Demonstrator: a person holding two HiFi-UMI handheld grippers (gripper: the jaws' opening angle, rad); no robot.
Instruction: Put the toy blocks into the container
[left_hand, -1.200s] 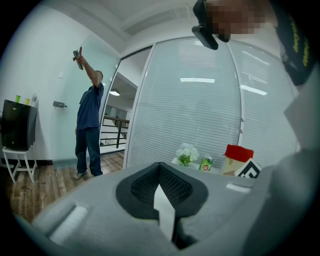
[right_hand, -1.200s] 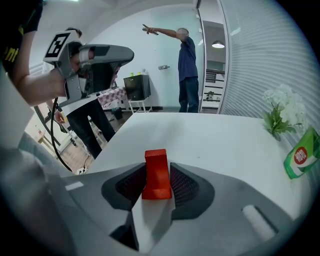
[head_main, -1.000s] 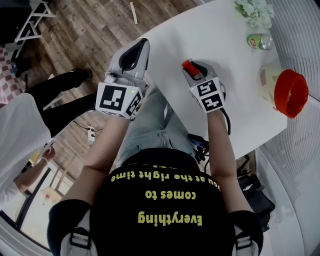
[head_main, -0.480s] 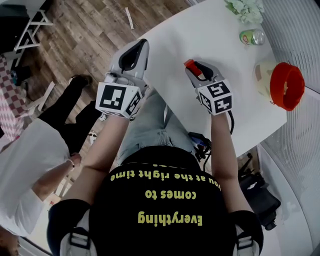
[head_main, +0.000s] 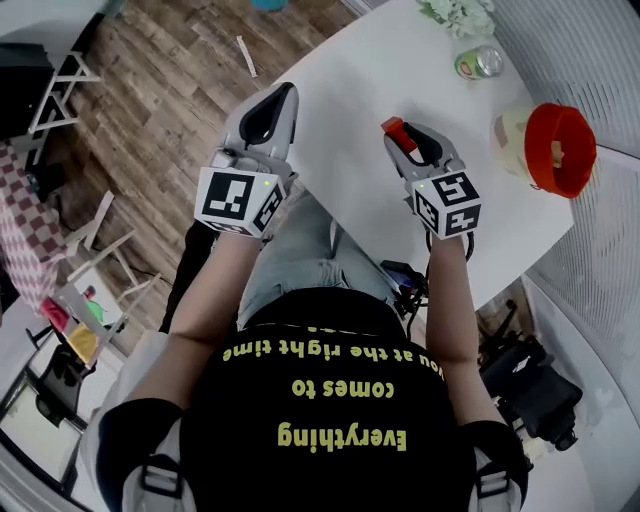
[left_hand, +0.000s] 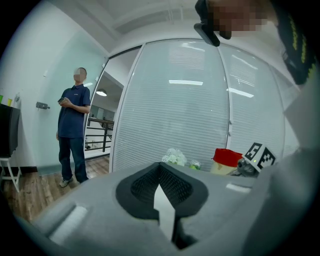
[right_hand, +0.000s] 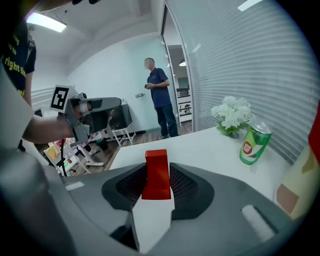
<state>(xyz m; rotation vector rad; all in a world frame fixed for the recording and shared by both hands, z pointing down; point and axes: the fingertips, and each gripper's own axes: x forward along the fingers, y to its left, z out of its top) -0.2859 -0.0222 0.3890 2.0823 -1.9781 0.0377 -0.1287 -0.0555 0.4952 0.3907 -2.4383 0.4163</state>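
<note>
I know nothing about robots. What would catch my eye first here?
The red block clamped in the right gripper above the white table stands out first. Next comes the red-rimmed container near the table's right edge in the head view. The left gripper, shut and empty, is by the table's left edge.

The left arm (head_main: 205, 300) reaches toward 12 o'clock in the head view. Its left gripper (head_main: 283, 95) sits at 11 o'clock and points to 1 o'clock, jaws closed together with nothing between them. The right arm (head_main: 452, 300) also runs to 12 o'clock. The right gripper (head_main: 398, 135) points to 11 o'clock, tilted downward, jaws clamped on a block (right_hand: 157, 175).
</note>
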